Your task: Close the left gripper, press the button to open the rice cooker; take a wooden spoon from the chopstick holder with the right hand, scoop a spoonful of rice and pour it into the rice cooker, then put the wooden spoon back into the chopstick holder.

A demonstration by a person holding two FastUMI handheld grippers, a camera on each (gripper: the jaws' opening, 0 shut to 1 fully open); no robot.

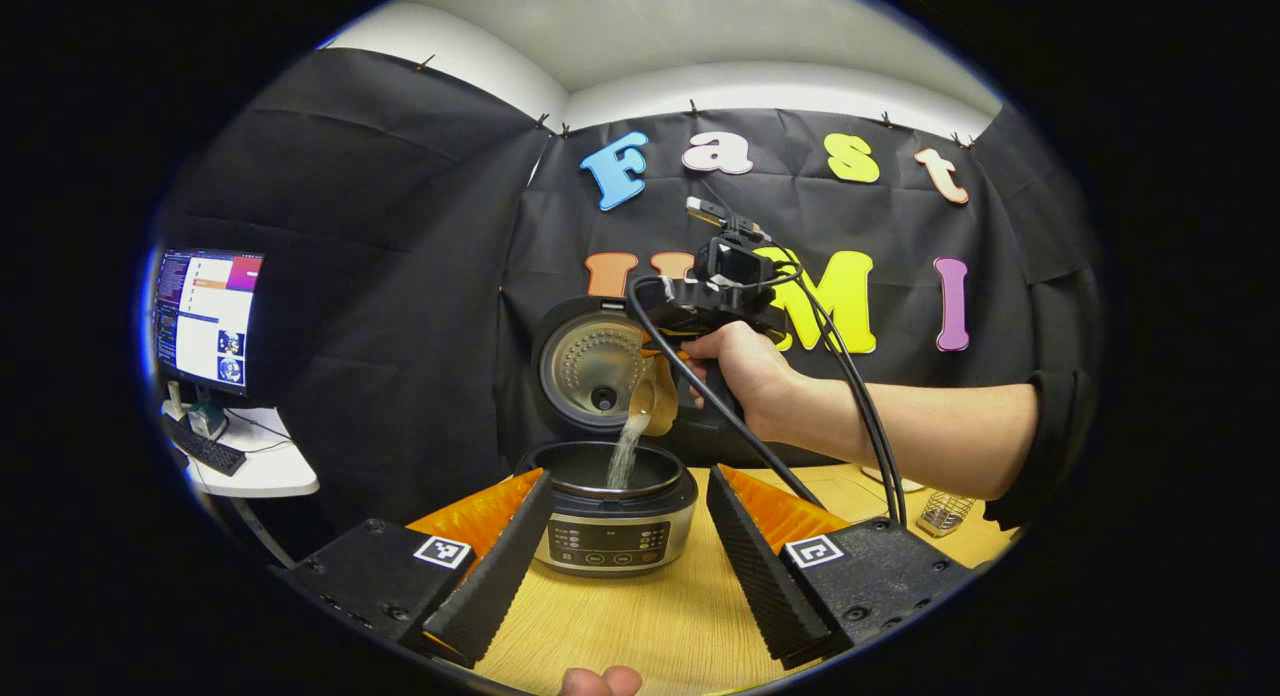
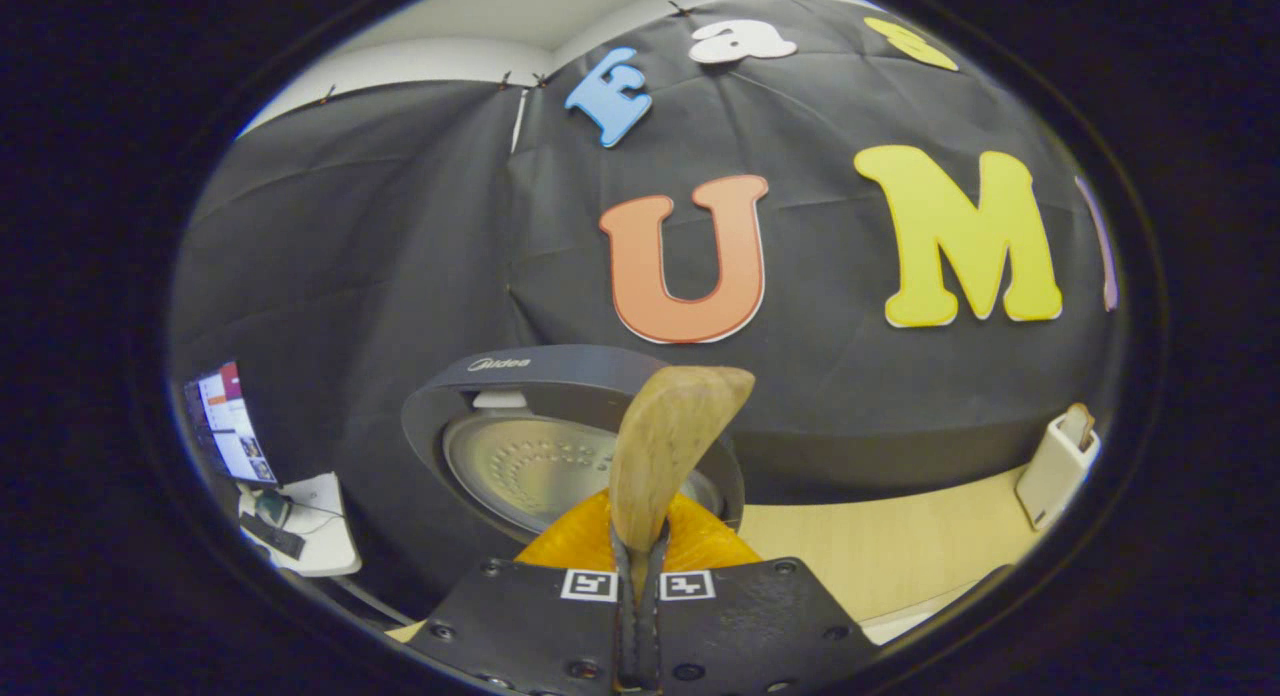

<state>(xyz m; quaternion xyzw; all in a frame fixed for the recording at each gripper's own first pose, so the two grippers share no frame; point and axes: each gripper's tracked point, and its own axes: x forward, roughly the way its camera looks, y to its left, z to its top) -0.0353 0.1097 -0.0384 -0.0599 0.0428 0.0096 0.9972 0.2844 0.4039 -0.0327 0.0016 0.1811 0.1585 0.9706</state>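
In the left gripper view the rice cooker [image 1: 612,521] stands on the wooden table with its lid [image 1: 590,366] swung up. A hand holds my right gripper [image 1: 668,338] above the pot, shut on the wooden spoon [image 1: 652,396]. The spoon is tilted and a stream of rice [image 1: 627,454] falls from it into the pot. My left gripper [image 1: 630,476] hovers in front of the cooker, open, with nothing between its fingers. In the right gripper view the spoon [image 2: 668,446] stands up from my shut right gripper [image 2: 640,576], in front of the raised lid [image 2: 540,456].
A wire chopstick holder [image 1: 945,511] stands on the table [image 1: 640,616] at the right, behind the person's forearm [image 1: 930,431]. A monitor [image 1: 208,321] and keyboard sit on a white side desk at the far left. A white box-like object [image 2: 1055,466] stands at the table's far right.
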